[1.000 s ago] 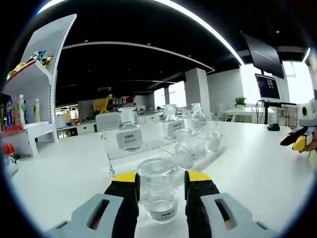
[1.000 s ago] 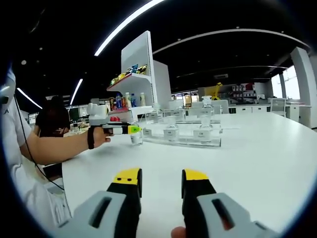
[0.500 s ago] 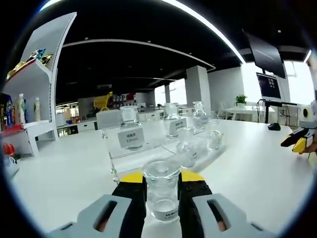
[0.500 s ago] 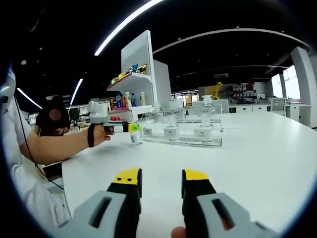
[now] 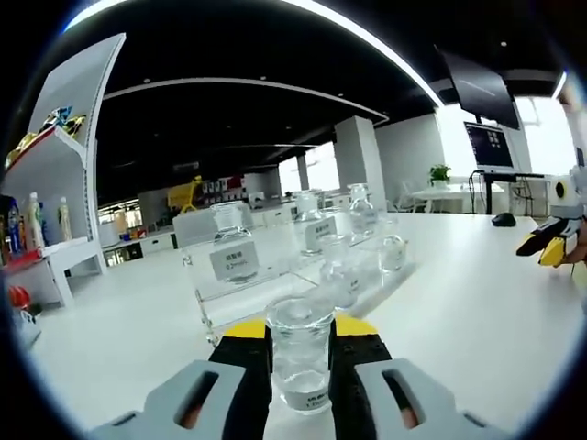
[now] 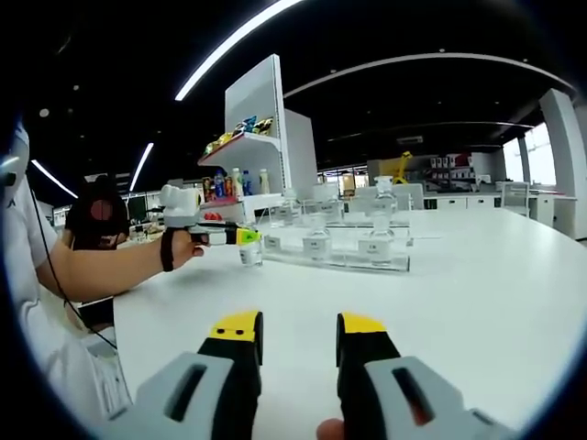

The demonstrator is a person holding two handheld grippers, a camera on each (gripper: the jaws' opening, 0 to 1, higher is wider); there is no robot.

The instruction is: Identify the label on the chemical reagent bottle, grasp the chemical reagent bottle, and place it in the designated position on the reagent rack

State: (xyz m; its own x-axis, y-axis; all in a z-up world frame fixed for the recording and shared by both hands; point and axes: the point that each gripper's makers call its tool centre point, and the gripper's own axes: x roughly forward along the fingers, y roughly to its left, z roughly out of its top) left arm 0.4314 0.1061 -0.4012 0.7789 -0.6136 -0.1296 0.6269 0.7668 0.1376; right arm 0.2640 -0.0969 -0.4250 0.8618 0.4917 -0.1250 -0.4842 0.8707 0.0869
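My left gripper [image 5: 299, 332] is shut on a small clear glass reagent bottle [image 5: 299, 353] with a white label low on its side, held just above the white table [image 5: 440, 312]. Straight ahead stands the clear acrylic reagent rack [image 5: 275, 275] with several labelled glass bottles [image 5: 232, 252] on its tiers. In the right gripper view the left gripper [image 6: 240, 237] holds that bottle [image 6: 248, 253] beside the rack's [image 6: 339, 257] left end. My right gripper [image 6: 295, 325] stands open over the bare table, holding nothing.
A white shelf unit [image 6: 261, 151] with coloured bottles stands behind the rack. A person's arm [image 6: 101, 270] reaches in from the left in the right gripper view. A monitor [image 5: 486, 147] and desks are far to the right.
My left gripper closed on the bottle between one second and half a second ago, and has since raised it slightly. The right gripper has stayed put.
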